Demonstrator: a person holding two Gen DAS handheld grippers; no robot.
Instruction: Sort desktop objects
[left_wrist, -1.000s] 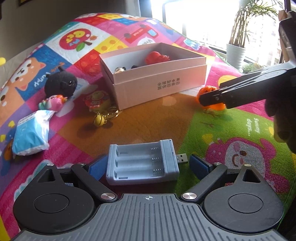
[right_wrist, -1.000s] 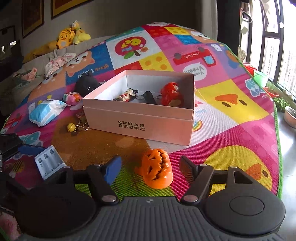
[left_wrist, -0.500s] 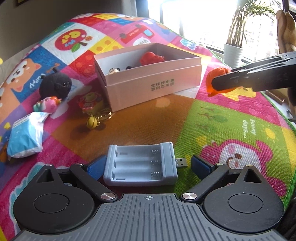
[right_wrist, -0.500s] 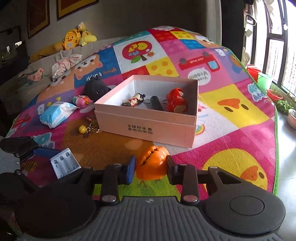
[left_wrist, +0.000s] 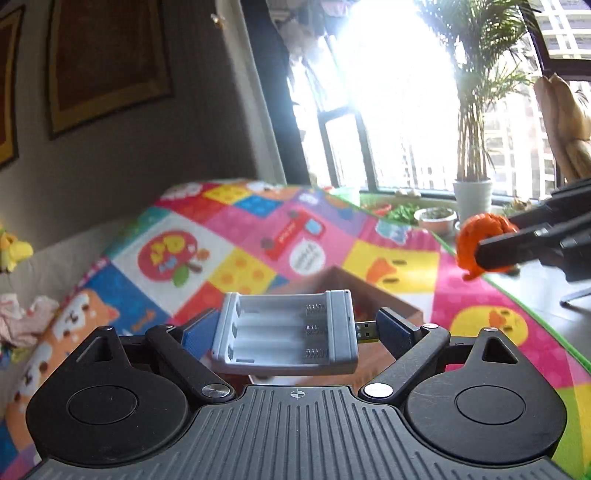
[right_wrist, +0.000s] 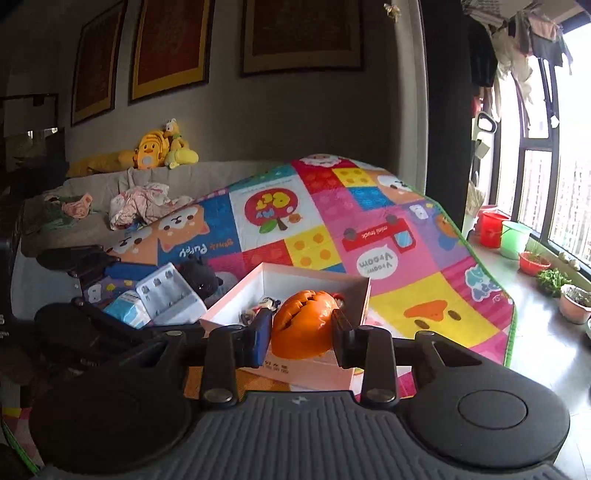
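My left gripper (left_wrist: 291, 328) is shut on a grey battery charger (left_wrist: 286, 332) and holds it level in the air, with the USB plug against the right finger. From the right wrist view the charger (right_wrist: 168, 291) hangs at the left, above the mat. Between the pads of my right gripper (right_wrist: 302, 334) sits an orange pumpkin toy (right_wrist: 303, 328), held just in front of the open pink box (right_wrist: 354, 291). The box holds small figures, partly hidden by the pumpkin. The left wrist view has that pumpkin (left_wrist: 476, 236) raised at the right.
A colourful play mat (right_wrist: 424, 295) covers the surface. A black plush (right_wrist: 201, 280) and a blue tissue pack (right_wrist: 127, 312) lie left of the box. Red and green buckets (right_wrist: 513, 238) and plant pots (left_wrist: 472, 199) stand by the window on the right.
The right gripper closed on the pumpkin and lifted it off the mat. The left gripper rose with the charger. Both views now tilt up towards the wall and window.
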